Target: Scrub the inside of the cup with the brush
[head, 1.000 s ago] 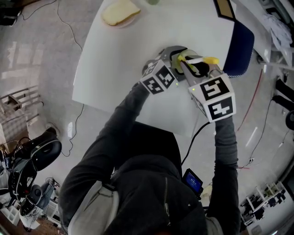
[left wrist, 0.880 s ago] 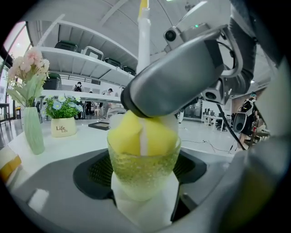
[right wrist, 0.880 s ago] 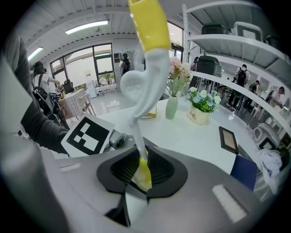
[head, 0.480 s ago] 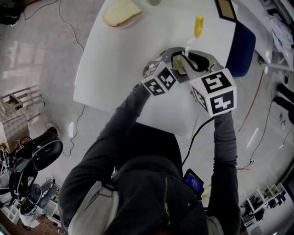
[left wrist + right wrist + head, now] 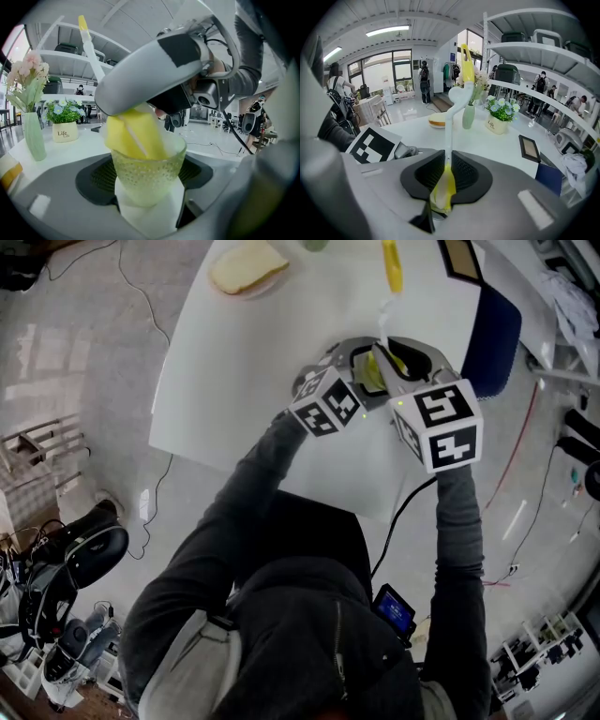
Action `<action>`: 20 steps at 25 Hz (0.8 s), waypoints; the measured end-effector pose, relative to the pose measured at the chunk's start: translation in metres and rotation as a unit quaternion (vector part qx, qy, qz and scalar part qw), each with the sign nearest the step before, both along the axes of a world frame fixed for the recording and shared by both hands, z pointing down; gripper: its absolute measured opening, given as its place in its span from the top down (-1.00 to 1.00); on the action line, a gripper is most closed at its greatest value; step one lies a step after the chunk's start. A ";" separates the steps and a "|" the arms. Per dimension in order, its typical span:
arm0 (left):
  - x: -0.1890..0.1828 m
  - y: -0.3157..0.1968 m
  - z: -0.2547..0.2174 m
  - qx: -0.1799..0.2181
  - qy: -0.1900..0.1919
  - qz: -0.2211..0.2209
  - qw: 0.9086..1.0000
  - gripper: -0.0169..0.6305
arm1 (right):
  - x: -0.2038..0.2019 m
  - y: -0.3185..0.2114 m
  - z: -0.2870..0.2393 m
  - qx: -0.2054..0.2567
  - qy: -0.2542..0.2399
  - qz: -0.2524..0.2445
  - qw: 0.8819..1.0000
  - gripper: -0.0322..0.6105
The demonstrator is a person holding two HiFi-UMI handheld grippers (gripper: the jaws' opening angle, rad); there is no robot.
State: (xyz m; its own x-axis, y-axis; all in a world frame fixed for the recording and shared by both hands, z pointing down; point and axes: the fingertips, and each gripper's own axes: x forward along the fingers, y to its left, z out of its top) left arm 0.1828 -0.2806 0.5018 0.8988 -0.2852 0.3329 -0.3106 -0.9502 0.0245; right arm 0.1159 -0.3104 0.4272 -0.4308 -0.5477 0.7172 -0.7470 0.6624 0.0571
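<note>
Green pebbled glass forms the cup [image 5: 147, 176], which is clamped between the widely spread jaws of the left gripper [image 5: 149, 190] and held over the near part of the white table [image 5: 244, 381]. The right gripper [image 5: 445, 180] is closed tight on the thin white stem of the brush [image 5: 449, 126], just above its yellow sponge head [image 5: 133, 136], which is sunk into the mouth of the cup. The scrubbing step appears to be under way. It would best be done by keeping the cup steady and working the sponge round the wall and down to the bottom, with the stem kept off the rim so that the glass is not levered out of the grip. The long handle with its yellow tip [image 5: 391, 265] stands out beyond the jaws and sweeps wide whenever the wrist is turned. A piece of bread [image 5: 246, 266] on a small plate, a pale green vase [image 5: 33, 136] of pink flowers, a small flowerpot [image 5: 64, 133] and a framed picture [image 5: 529, 147] stand farther back on the table, apart from the work. Only the handle's swing is likely to approach them.
</note>
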 end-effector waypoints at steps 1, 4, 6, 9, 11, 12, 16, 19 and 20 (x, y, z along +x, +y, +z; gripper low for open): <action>0.000 0.000 0.000 0.001 0.000 0.000 1.000 -0.24 | 0.002 0.000 0.000 0.001 -0.001 0.004 1.000 0.75; 0.002 -0.001 0.001 0.002 -0.001 0.001 1.000 -0.24 | 0.011 -0.003 0.001 0.002 -0.007 0.018 1.000 0.75; 0.003 -0.001 0.002 0.002 -0.001 0.001 1.000 -0.24 | 0.015 -0.004 0.001 0.004 -0.010 0.022 1.000 0.75; 0.004 0.000 0.001 0.004 -0.001 0.000 1.000 -0.24 | 0.019 -0.003 -0.001 0.008 -0.013 0.026 1.000 0.74; 0.004 0.001 0.001 0.005 -0.002 -0.001 1.000 -0.24 | 0.021 -0.002 -0.001 0.011 -0.018 0.030 0.999 0.74; 0.004 0.001 0.002 0.006 -0.003 -0.001 1.000 -0.24 | 0.022 -0.002 -0.002 0.013 -0.020 0.033 0.999 0.74; 0.003 0.002 0.002 0.007 -0.003 -0.002 1.000 -0.24 | 0.028 0.003 -0.006 0.020 -0.032 0.045 0.998 0.74; 0.001 0.004 0.002 0.008 -0.003 -0.001 1.000 -0.24 | 0.030 0.009 -0.010 0.020 -0.042 0.052 0.998 0.73; 0.000 0.004 0.002 0.008 -0.003 -0.001 1.000 -0.24 | 0.031 0.011 -0.011 0.020 -0.046 0.053 0.997 0.73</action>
